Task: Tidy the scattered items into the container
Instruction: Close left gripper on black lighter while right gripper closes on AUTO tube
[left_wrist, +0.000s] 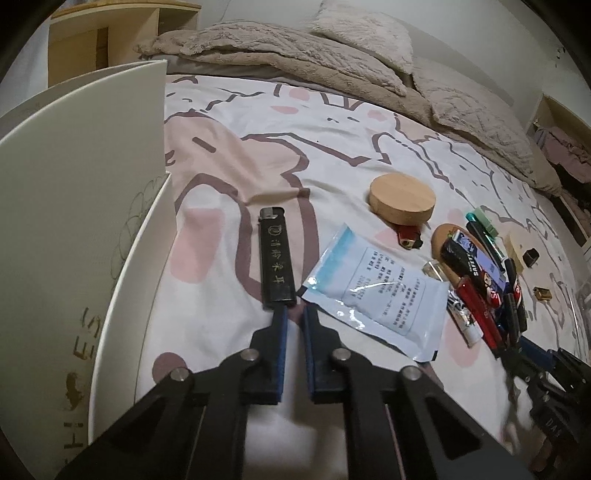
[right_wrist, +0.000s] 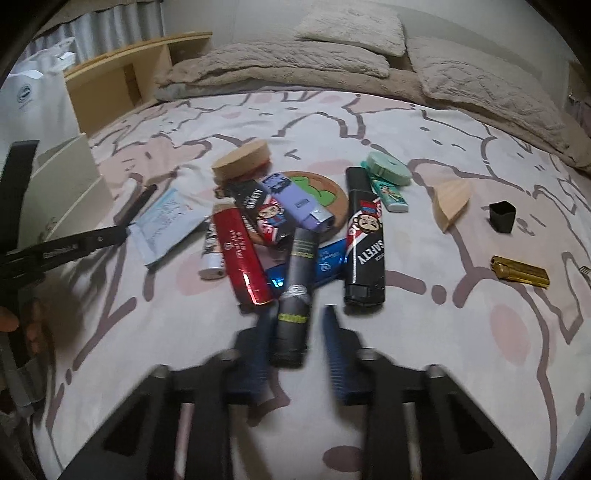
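On the patterned bed sheet (left_wrist: 332, 147), the left hand-held gripper (left_wrist: 294, 308) is closed nearly tight, empty, its tips at the slim black lighter (left_wrist: 275, 258), white container (left_wrist: 74, 221) at nine o'clock. The right hand-held gripper (right_wrist: 297, 314) brackets a dark grey lighter (right_wrist: 295, 295), one pad touching it.

On the patterned bedsheet (right_wrist: 424, 325), the right gripper (right_wrist: 295, 328) straddles a dark grey lighter (right_wrist: 295, 295) at the near end of a heap of lighters, its blue pads (right_wrist: 336, 350) apart from it on the right.
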